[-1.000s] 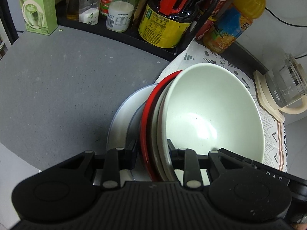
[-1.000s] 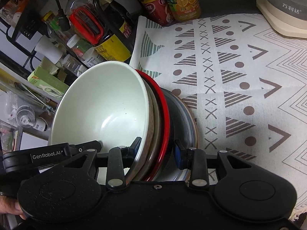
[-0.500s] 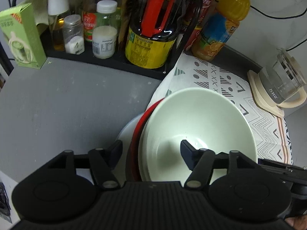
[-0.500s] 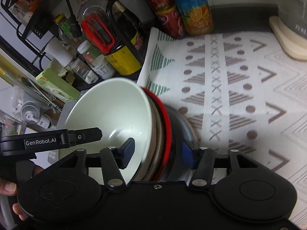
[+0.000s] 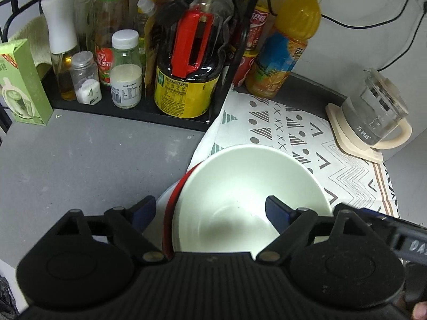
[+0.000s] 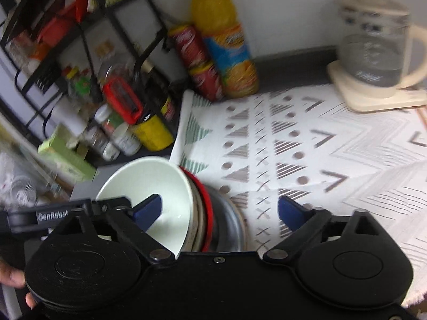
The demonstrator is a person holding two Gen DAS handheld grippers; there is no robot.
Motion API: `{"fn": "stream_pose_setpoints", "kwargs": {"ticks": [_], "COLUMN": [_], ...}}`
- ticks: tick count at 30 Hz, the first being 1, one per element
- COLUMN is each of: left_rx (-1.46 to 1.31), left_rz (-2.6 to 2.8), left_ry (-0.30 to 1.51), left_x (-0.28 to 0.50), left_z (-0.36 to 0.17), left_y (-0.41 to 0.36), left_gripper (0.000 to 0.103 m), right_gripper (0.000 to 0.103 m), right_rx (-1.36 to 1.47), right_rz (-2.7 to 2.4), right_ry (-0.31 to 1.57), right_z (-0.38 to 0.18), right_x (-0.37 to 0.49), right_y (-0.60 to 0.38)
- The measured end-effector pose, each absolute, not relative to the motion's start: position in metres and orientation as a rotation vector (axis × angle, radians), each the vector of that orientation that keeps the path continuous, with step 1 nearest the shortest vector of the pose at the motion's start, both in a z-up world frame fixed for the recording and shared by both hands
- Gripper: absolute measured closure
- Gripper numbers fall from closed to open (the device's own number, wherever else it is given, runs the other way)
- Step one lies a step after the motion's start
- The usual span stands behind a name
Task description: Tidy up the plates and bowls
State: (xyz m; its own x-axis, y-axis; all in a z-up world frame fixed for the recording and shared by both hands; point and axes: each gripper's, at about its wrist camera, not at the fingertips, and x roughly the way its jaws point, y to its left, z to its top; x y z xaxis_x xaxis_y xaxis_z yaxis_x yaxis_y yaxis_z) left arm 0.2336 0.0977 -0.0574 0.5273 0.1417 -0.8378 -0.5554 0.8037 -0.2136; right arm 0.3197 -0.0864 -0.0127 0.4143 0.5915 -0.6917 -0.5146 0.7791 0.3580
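the left gripper (image 5: 210,210) has its blue-padded fingers spread wide, straddling the nested dishes without gripping them: one pad sits outside the stack, the other hangs over the inside of the white bowl (image 5: 250,194); whether that pad touches the bowl cannot be told. the right gripper (image 6: 218,210) is likewise wide open, one finger over the bowl's inside, the other out over the patterned cloth (image 6: 333,154), holding nothing.

the white bowl (image 6: 149,181) is smooth, glossy and deep, tilted on its side and nested against a red plate (image 6: 206,205), with a shiny metal dish (image 6: 230,221) behind that. the stack lies at the cloth's edge, where it meets the matte grey countertop (image 5: 88,160).

the cloth is white with printed triangles, dots and crosses. a clear glass kettle (image 5: 376,114) sits on a cream base at the far corner. an orange juice bottle (image 5: 283,53) and a dark sauce jug with a red handle (image 5: 189,69) stand by a black wire rack.
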Motion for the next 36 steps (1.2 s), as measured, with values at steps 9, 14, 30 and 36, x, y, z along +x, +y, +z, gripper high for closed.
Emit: {"fn": "stream_pose_setpoints", "kwargs": {"ticks": [9,14,30,36], "left_rx": [-0.454,-0.432,-0.367,-0.348], "left_rz": [0.4,0.358,0.221,0.19], "left_ry": [0.879,0.857,0.775,0.753], "left_x": [0.204,0.186,0.123,0.102], "left_z": [-0.036,-0.023,0.006,0.015], "left_y": [0.084,0.074,0.039,0.032], "left_gripper": [0.013,0.009,0.0,0.0], "right_gripper": [0.0,0.0,0.0,0.0], "right_rx": [0.138,0.163,0.158,0.142], "right_rz": [0.599,0.558,0.444,0.416], "right_ry": [0.795,0.758,0.672,0.65], "right_z": [0.011,0.023,0.043,0.047], "right_x": [0.274,0.248,0.165,0.137], "right_y": [-0.118,-0.13,-0.163,-0.17]}}
